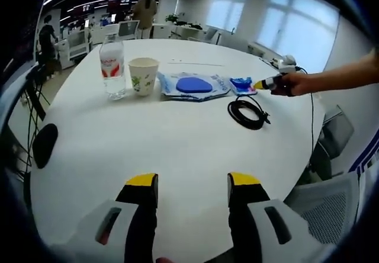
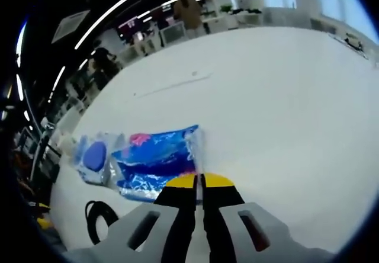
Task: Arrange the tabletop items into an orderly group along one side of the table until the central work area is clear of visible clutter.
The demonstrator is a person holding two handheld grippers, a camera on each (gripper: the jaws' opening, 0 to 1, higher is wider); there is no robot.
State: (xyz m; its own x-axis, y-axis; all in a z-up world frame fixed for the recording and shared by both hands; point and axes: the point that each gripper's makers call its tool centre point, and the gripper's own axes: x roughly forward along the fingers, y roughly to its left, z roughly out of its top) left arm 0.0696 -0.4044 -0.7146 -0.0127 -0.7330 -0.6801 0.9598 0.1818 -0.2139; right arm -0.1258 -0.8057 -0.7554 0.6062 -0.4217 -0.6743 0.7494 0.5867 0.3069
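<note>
Meanwhile, a crinkled blue plastic packet [image 2: 155,162] is pinched at its edge by the closed right gripper [image 2: 199,181] on the white round tabletop [image 1: 177,138]. The left gripper [image 1: 193,180] is held open, well short of bottle [image 1: 112,67], paper cup [image 1: 143,76] and coiled black cable [image 1: 247,112].

On the white surface [image 1: 177,138]: one clear water bottle [image 1: 112,67], one paper cup [image 1: 143,76], two blue plastic packets — a larger [image 1: 194,86] and a smaller [image 1: 241,85] — and one coiled black cable [image 1: 247,112]. Two tongs work the scene, left [image 1: 192,189] and right [image 2: 199,181].
</note>
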